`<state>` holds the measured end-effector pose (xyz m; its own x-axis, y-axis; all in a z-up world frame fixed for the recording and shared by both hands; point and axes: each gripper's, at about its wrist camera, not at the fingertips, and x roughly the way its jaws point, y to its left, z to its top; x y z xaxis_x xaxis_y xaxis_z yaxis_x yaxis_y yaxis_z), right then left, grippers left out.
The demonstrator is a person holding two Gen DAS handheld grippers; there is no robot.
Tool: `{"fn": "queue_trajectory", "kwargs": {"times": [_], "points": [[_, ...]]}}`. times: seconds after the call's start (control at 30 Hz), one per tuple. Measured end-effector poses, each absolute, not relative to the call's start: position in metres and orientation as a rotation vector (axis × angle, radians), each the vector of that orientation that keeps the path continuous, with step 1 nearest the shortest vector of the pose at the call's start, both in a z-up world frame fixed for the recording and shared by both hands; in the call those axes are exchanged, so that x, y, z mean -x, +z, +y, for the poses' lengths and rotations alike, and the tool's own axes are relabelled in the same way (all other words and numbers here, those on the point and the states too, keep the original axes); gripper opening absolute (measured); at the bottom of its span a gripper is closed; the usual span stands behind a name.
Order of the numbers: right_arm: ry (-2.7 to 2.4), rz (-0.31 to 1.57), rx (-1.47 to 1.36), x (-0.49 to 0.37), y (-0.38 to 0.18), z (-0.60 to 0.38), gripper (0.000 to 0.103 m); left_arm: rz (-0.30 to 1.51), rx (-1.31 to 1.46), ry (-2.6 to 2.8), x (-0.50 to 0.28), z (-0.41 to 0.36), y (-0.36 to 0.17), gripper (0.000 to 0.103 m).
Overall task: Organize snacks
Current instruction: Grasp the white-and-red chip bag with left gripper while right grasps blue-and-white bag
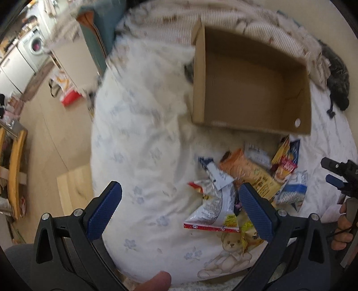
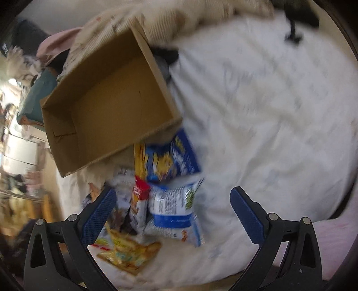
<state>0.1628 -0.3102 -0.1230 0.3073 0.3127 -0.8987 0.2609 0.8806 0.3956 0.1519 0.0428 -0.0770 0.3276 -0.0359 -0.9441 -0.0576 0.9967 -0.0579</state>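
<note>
Your left gripper (image 1: 180,208) is spread wide with nothing between its jaws, its blue pads (image 1: 104,210) cross-hatched and rubbery-looking on black plastic arms. Your right gripper (image 2: 173,213) is likewise wide apart and empty, hovering over the near edge of the snack pile (image 2: 161,197).

Just beyond your left gripper's fingers lies a soft white quilt (image 1: 138,143) printed with pale blue flowers and a teddy bear. The snacks rest on it in a loose heap of crinkly foil and plastic packets. Nearest you is a silvery white bag with a red bottom edge (image 1: 212,212), its long axis running away from you toward the box. Behind it sits an orange packet (image 1: 248,172), lying diagonally from upper left to lower right. In the right wrist view, a white-and-blue bag (image 2: 174,212) lies flat, a blue carton (image 2: 172,161) leans behind it, and a yellow wrapper (image 2: 127,250) lies closest to you; motion blur hides the print.

Farther back, touching the far side of the pile, sits a plain brown cardboard box (image 1: 252,85), rectangular, open side up, smooth-walled and empty. Beyond it lies a ribbed cream blanket (image 1: 170,20).
</note>
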Motion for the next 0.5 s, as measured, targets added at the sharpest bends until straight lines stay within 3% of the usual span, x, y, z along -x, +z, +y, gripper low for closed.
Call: {"fn": "queue_trajectory", "kwargs": {"times": [0.43, 0.5], "points": [[0.027, 1.351, -0.581, -0.163, -0.149, -0.303, 0.103, 1.482, 0.197, -0.069, -0.158, 0.033, -0.148, 0.102], [0.03, 1.351, -0.574, -0.166, -0.15, -0.3, 0.103, 1.506, 0.19, -0.106, -0.157, 0.022, -0.156, 0.097]]}}
